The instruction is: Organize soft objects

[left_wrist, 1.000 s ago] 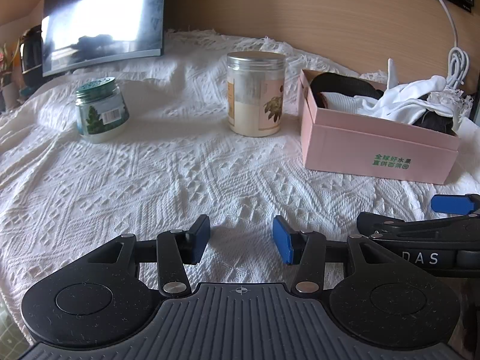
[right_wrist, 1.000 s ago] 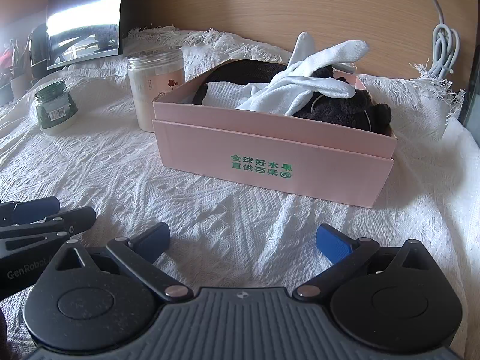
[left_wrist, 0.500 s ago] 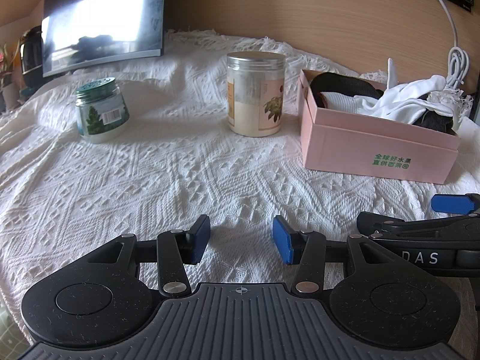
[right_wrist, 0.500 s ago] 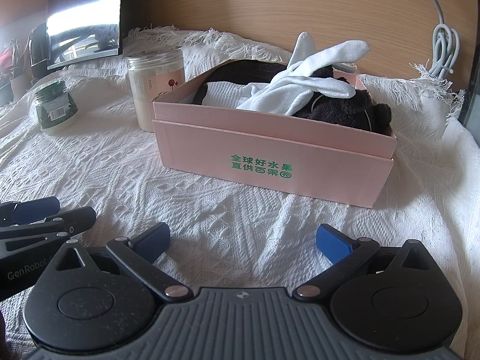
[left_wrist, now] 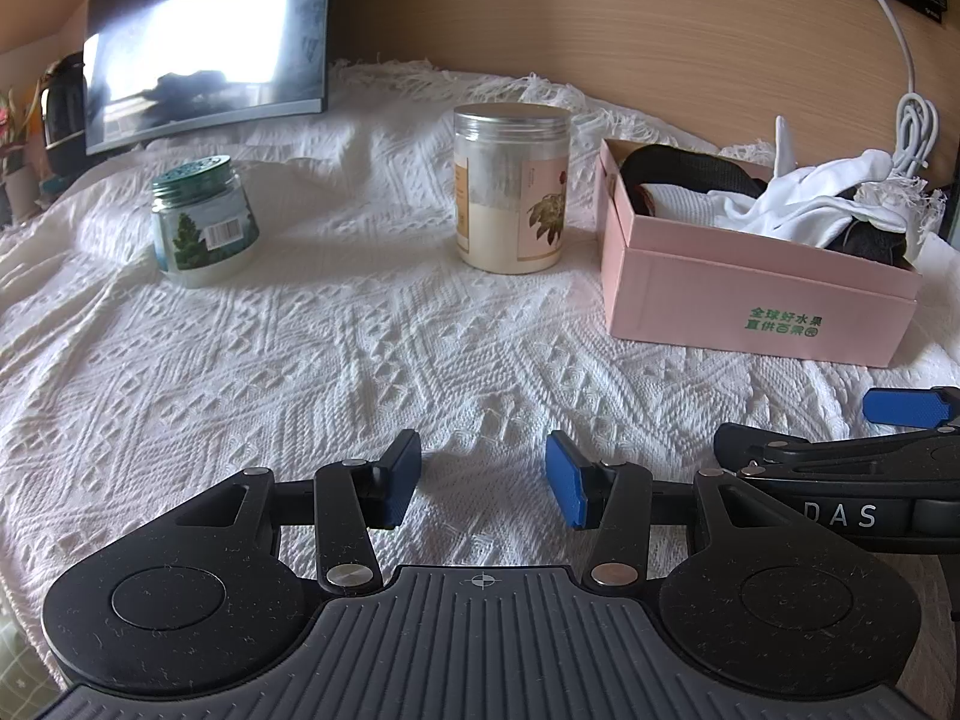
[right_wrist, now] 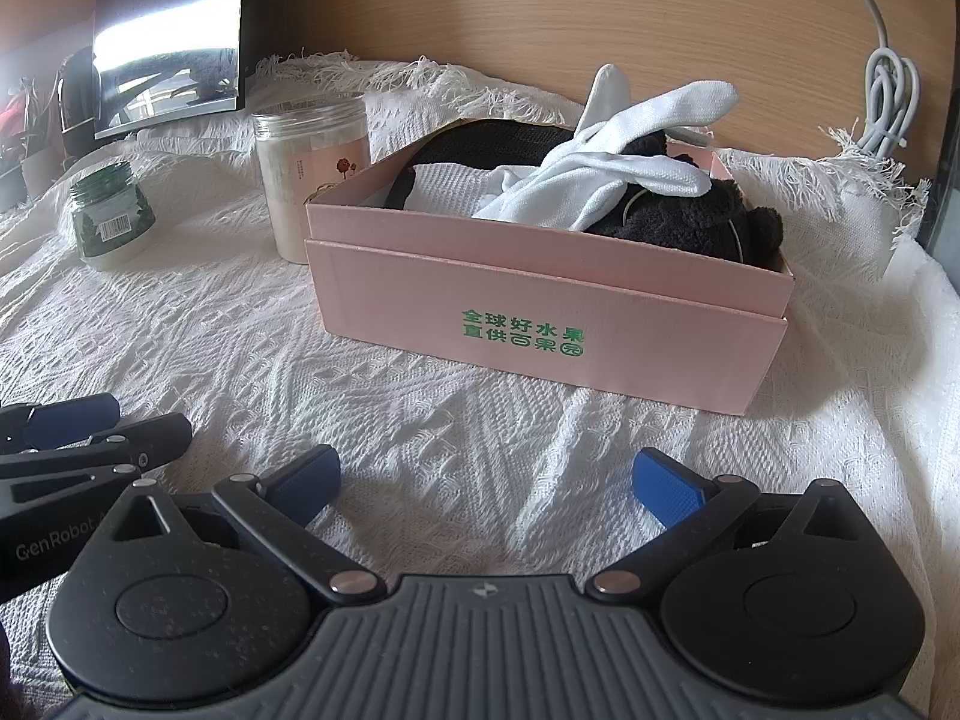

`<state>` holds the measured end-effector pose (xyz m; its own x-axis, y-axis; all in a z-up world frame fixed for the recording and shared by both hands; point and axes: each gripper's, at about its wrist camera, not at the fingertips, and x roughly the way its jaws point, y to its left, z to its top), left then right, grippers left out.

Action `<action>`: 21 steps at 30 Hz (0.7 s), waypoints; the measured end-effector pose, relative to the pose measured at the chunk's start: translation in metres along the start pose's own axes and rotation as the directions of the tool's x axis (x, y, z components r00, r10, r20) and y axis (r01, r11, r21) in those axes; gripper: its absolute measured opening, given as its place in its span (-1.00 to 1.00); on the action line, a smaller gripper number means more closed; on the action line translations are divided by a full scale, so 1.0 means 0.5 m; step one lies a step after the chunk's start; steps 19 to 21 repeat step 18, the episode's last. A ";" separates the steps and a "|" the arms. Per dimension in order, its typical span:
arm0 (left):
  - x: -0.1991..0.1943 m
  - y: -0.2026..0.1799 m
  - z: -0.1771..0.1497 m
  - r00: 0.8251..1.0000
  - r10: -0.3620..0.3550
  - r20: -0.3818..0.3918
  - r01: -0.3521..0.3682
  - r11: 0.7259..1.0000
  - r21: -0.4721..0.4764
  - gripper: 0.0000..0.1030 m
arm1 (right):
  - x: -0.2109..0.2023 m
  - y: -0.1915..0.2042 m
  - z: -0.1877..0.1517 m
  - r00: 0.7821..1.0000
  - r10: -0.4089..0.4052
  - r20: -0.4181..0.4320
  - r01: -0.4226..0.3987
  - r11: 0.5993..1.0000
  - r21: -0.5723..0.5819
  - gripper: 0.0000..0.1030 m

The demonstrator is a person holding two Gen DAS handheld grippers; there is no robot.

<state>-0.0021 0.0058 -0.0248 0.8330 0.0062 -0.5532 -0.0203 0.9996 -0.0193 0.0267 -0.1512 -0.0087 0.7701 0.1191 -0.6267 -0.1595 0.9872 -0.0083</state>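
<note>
Two grippers hover with jaws apart and empty over the white knitted bedspread (left_wrist: 336,360). Soft white gloves (right_wrist: 606,171) and dark fleece (right_wrist: 678,219) lie in the pink cardboard box (right_wrist: 540,324), straight ahead of the right gripper (right_wrist: 486,483), farther from the left gripper (left_wrist: 483,480).

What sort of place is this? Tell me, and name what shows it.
Probably a room in a home, perhaps a bedroom: a white woven cloth covers the surface, a dark monitor leans on a wood-panelled wall, and a pink box holds gloves and other soft items.
</note>
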 end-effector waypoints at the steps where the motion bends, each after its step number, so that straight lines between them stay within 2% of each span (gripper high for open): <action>1: 0.000 0.000 0.000 1.000 0.000 0.000 0.000 1.000 -0.001 -0.01 | 0.000 0.000 0.000 1.000 0.000 0.000 0.000 1.000 0.000 1.00; 21: -0.002 0.003 0.000 1.000 -0.005 -0.001 0.005 1.000 -0.007 -0.02 | 0.000 0.000 0.000 1.000 0.000 0.000 0.000 1.000 0.000 1.00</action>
